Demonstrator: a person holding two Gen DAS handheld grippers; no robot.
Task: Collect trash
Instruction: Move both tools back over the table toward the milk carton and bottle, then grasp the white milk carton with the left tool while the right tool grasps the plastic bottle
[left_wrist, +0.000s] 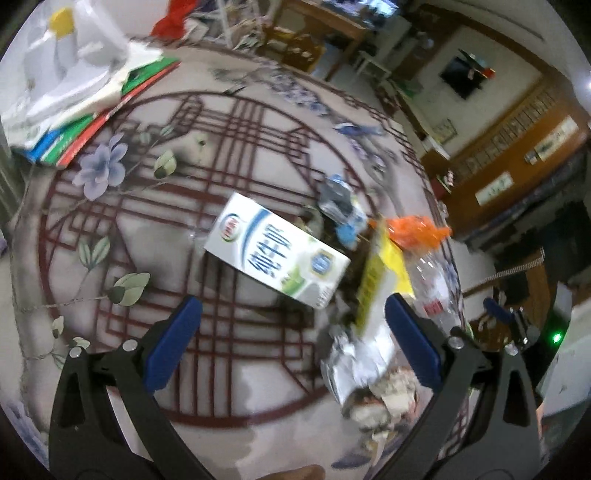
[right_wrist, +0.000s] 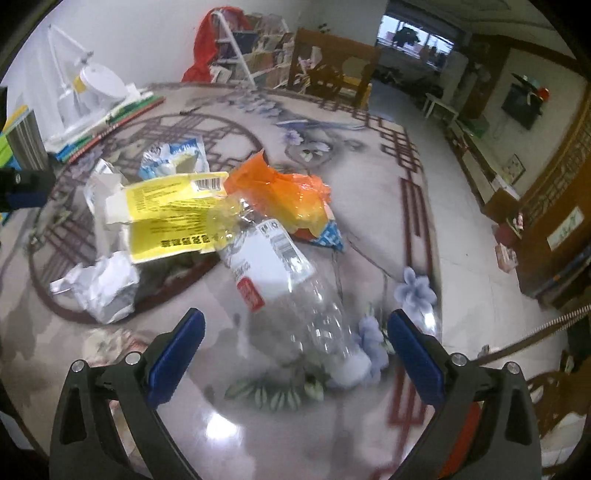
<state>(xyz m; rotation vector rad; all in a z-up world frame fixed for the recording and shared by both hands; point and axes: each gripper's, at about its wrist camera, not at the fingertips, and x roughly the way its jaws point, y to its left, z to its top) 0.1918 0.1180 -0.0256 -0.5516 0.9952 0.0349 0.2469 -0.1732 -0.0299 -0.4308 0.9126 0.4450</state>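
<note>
Clear plastic, the bottle (right_wrist: 284, 273) lies on its side on the desk (right_wrist: 369, 206) straight ahead of the right hand-held gripper (right_wrist: 295, 332), its white cap end near the fingers and its base pointing away into the pile of yellow packaging (right_wrist: 166, 218) and orange wrapper (right_wrist: 280, 188). Its long axis runs roughly along the gripper's line of reach, slightly slanted. Both grippers are wide open and empty; the left hand-held gripper (left_wrist: 291, 321) faces a milk carton (left_wrist: 277, 254) lying slantwise, so the right looks nearer the bottle.
</note>
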